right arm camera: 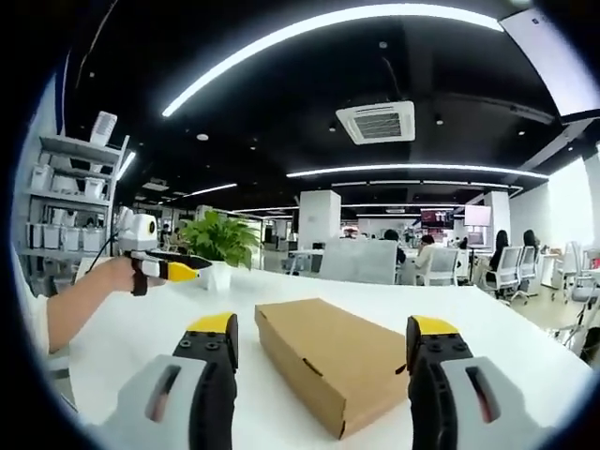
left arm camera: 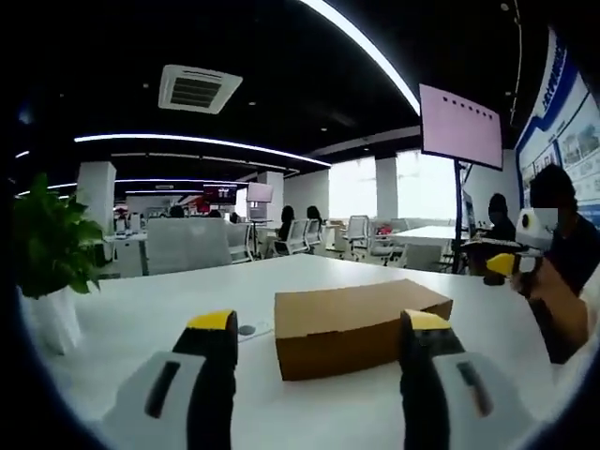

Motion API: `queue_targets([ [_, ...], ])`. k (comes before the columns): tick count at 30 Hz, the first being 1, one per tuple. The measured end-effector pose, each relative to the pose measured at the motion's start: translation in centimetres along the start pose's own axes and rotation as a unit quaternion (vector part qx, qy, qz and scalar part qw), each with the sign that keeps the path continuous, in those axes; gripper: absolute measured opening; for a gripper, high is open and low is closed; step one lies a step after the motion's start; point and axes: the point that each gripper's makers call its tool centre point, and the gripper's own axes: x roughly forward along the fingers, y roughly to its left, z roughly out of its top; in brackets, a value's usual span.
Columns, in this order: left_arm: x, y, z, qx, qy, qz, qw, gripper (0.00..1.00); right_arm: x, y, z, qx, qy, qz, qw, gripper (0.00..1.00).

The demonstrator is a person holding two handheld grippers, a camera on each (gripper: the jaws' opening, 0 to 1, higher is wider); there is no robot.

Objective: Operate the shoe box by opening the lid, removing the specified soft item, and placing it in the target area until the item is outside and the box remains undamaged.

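Note:
A closed brown cardboard shoe box point(left arm camera: 361, 323) lies on the white table point(left arm camera: 141, 314), its lid down. My left gripper point(left arm camera: 319, 323) is open, its yellow-tipped jaws wide apart in front of the box and short of touching it. In the right gripper view the same box point(right arm camera: 342, 361) runs away from me at an angle. My right gripper point(right arm camera: 322, 326) is open too, with the box's near end between and beyond its jaws. A hand holds the right gripper point(left arm camera: 511, 262) at the table's far right. The left gripper point(right arm camera: 164, 267), also hand-held, is over the table's left side.
A green plant in a white pot point(left arm camera: 47, 253) stands on the table to the left of the box, also seen as the plant point(right arm camera: 220, 239) behind it. A screen on a stand point(left arm camera: 459, 127), office chairs and seated people are beyond the table. Shelving point(right arm camera: 66, 206) lines the left wall.

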Motion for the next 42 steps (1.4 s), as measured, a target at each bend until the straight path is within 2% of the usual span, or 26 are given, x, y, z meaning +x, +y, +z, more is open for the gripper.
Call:
queue_targets([
  [3,0.5,-0.3,-0.4,0.011,0.006,-0.004,0.9999,0.73,0.1,0.3,-0.5,0.012,-0.002,0.005,0.9999,0.75],
  [4,1.1,0.5,-1.0,0.007,0.012,-0.006,0.9999,0.73,0.6,0.0,-2.1,0.011,0.021,-0.004,0.9997,0.75],
  [7,0.8,1.1,-0.5,-0.006,0.0,0.001,1.0,0.73,0.8,-0.6,-1.8,0.01,0.019,-0.01,0.9997,0.75],
  [10,0.8,1.1,-0.5,-0.004,-0.001,-0.001,1.0,0.73,1.0,-1.3,-1.4,0.001,0.013,-0.018,0.9998,0.74],
  [14,0.8,2.0,-0.5,0.002,0.001,0.01,0.9999,0.71,1.3,-2.0,-1.1,-0.01,0.0,-0.028,0.9996,0.66],
  [15,0.9,2.2,-0.5,0.0,0.005,0.008,1.0,0.7,1.7,-2.3,-1.0,-0.027,0.002,-0.027,0.9993,0.64],
  [16,1.0,2.3,-0.6,-0.001,0.009,0.005,0.9999,0.71,2.0,-2.8,-1.0,-0.054,0.021,-0.024,0.998,0.64],
  [17,1.2,2.4,-0.5,0.007,0.015,0.004,0.9999,0.71,2.3,-4.0,-0.3,-0.063,0.03,-0.042,0.9967,0.65],
  [19,1.3,2.7,-0.3,0.017,0.018,0.006,0.9997,0.71,2.5,-4.3,1.8,-0.053,0.005,-0.043,0.9977,0.66],
  [22,1.5,3.1,0.6,0.011,0.009,0.002,0.9999,0.72,2.6,-4.5,3.1,-0.044,-0.01,-0.045,0.998,0.67],
  [24,1.8,3.3,0.9,-0.001,0.006,0.0,1.0,0.75,2.8,-4.4,3.0,-0.043,-0.01,-0.046,0.998,0.68],
  [28,2.9,3.2,1.2,0.002,-0.002,-0.012,0.9999,0.75,3.4,-4.0,1.0,-0.02,0.009,-0.037,0.9991,0.74],
  [31,4.0,3.3,0.6,0.002,0.007,-0.02,0.9998,0.76,3.3,-3.4,0.3,0.013,-0.005,-0.02,0.9997,0.81],
  [33,4.7,3.4,0.2,0.01,0.013,-0.024,0.9996,0.77,3.4,-3.6,-0.2,0.007,0.002,-0.019,0.9998,0.8],
  [35,5.3,3.7,-0.1,0.014,0.017,-0.026,0.9994,0.77,3.3,-4.6,-1.0,-0.012,0.02,-0.038,0.999,0.8],
  [39,6.1,4.3,0.0,0.022,0.006,-0.018,0.9996,0.77,3.4,-5.1,-0.9,-0.009,0.017,-0.042,0.9989,0.79],
  [42,6.5,4.7,-0.5,0.025,0.016,-0.018,0.9994,0.77,4.0,-5.1,-1.2,-0.008,0.02,-0.04,0.999,0.79],
])
